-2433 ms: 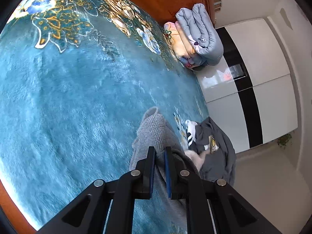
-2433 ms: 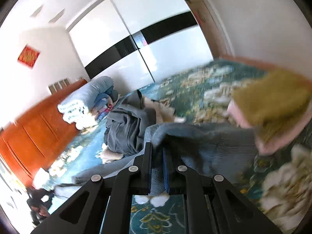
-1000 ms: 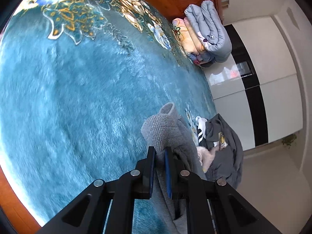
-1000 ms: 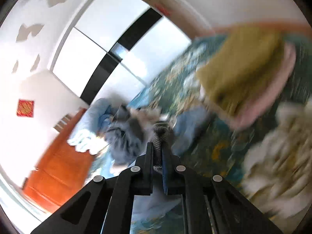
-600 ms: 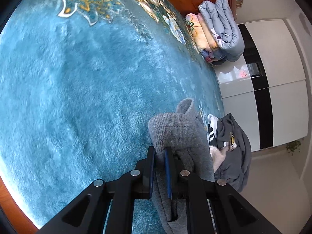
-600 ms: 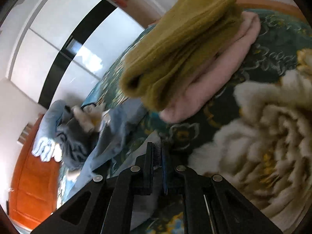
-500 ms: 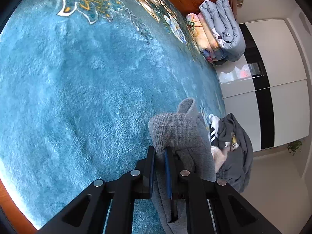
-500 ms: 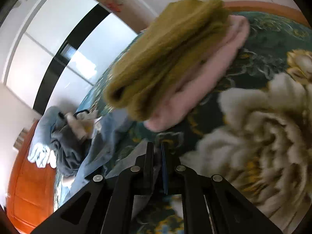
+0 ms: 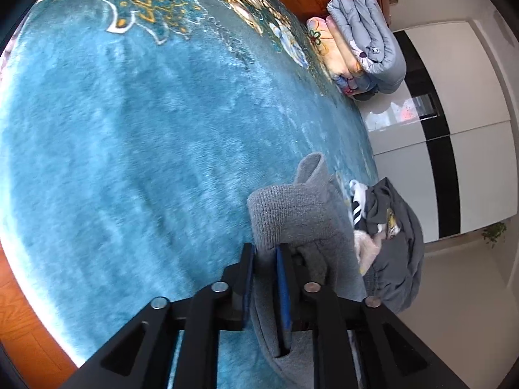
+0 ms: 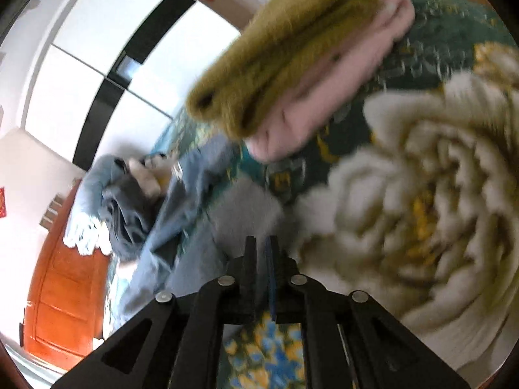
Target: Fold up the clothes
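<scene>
Left gripper point(image 9: 264, 254): seen nearest in the left wrist view; its fingers are clamped on a fold of the grey knit garment point(image 9: 292, 214), with cloth filling the narrow gap between them.
Grey knit garment: laid on the teal blanket point(image 9: 129, 149); one doubled edge is lifted at the left gripper, the rest is trailed down past the fingers.
Right gripper point(image 10: 261, 253): its fingers are drawn nearly together over pale grey cloth; whether that cloth is actually pinched cannot be told through the blur.
Teal blanket: spread under the garment, with a large cream flower pattern point(image 10: 421, 194) printed beside the right gripper.
Dark grey clothes heap point(image 9: 392, 243): piled just beyond the grey knit garment, at the blanket's edge, with a pink fluffy piece tucked in.
Folded stack: an olive piece point(image 10: 285, 48) is laid on a pink piece point(image 10: 324, 97), set on the blanket beyond the right gripper.
Rolled quilts point(image 9: 363, 42): stacked at the far end of the blanket.
Wardrobe point(image 9: 454, 129): white with a black band, stood behind the quilts.
</scene>
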A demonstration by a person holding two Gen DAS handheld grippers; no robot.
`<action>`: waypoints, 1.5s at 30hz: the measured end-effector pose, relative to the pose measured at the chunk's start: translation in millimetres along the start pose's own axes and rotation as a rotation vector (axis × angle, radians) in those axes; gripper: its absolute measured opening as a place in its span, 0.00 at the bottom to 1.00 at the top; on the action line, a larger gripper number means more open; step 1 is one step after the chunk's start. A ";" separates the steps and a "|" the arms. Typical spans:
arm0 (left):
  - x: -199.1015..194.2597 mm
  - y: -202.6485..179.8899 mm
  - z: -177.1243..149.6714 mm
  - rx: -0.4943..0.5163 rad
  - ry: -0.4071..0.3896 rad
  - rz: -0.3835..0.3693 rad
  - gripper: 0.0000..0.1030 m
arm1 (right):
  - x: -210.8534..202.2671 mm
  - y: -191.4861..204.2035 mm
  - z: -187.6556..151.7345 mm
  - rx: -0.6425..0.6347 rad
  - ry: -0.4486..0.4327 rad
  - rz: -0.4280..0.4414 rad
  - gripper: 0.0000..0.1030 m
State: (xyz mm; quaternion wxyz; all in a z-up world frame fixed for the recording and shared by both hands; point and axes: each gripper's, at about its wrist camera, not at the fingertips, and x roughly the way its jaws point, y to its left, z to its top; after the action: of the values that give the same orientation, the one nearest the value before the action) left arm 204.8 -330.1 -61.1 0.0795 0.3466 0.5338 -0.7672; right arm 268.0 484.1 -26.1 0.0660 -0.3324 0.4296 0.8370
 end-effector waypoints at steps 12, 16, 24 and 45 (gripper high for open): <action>24.8 -13.0 -7.0 0.034 0.014 0.010 0.18 | 35.1 15.5 -9.5 0.004 0.016 0.009 0.30; 16.2 -31.2 -0.3 0.033 -0.022 0.010 0.10 | 43.5 23.2 -2.2 0.042 0.010 0.022 0.11; -76.2 -76.1 -0.8 0.235 -0.191 -0.121 0.09 | -53.4 70.5 5.9 -0.170 -0.197 0.203 0.08; -70.6 -19.2 5.5 0.130 -0.132 0.069 0.63 | -14.0 32.4 6.4 -0.174 -0.100 -0.067 0.36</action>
State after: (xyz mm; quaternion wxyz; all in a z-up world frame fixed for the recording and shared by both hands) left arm 245.7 -344.4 -1.9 0.1184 0.3178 0.4640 -0.8183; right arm 262.7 471.2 7.0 0.0861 -0.3090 0.3402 0.8839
